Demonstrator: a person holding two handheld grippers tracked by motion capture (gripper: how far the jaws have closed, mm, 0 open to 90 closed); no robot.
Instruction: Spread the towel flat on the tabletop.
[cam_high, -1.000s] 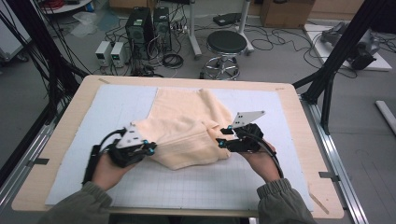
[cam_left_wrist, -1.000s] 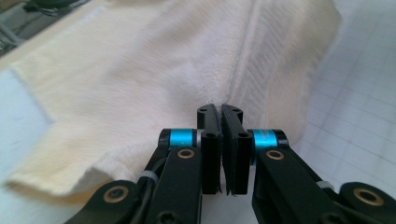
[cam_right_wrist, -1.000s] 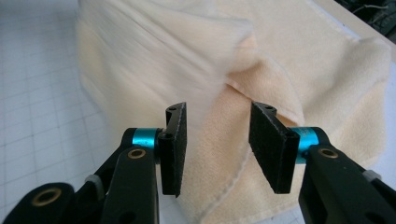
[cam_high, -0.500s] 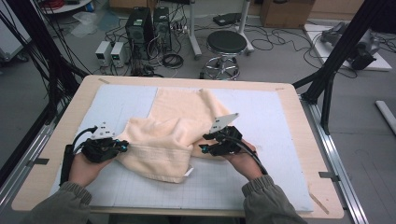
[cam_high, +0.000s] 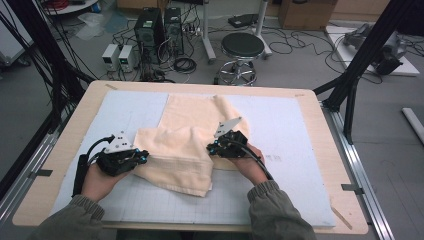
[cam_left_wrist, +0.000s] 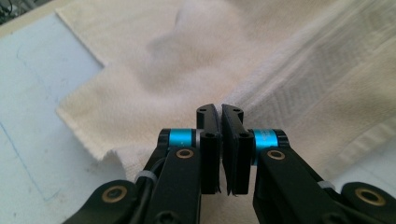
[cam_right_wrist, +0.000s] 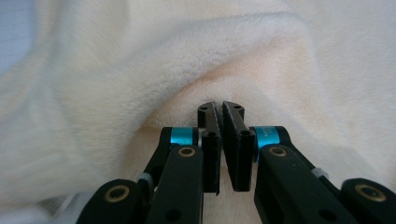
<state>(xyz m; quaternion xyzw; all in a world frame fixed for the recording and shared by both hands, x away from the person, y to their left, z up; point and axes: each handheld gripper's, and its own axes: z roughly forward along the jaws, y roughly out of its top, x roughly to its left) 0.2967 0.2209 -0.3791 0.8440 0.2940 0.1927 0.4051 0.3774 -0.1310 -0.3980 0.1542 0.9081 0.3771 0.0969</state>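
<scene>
We log a cream terry towel (cam_high: 187, 145) on a pale blue gridded mat (cam_high: 280, 125) that covers a light wooden table (cam_high: 320, 135). The towel is partly folded: a flat single layer runs toward the mat's far edge, and a thicker doubled slab lies on the near side, its soft corner hanging toward the person.

At the towel's left edge we see the left gripper (cam_high: 142, 156), black with blue collars and a grey three-cornered plate. Its jaws stand pressed together at the hem. In the left gripper view (cam_left_wrist: 219, 122) the cloth there is a flat woven band with fine ribs, beside looped pile; whether cloth is pinched between the pads we cannot tell.

At the towel's right side the right gripper (cam_high: 212, 148) rests against the fold. Its jaws have just been closing and now meet. In the right gripper view (cam_right_wrist: 219, 119) plush pile bunches in a rounded ridge just past the tips; no cloth shows between the pads.
</scene>
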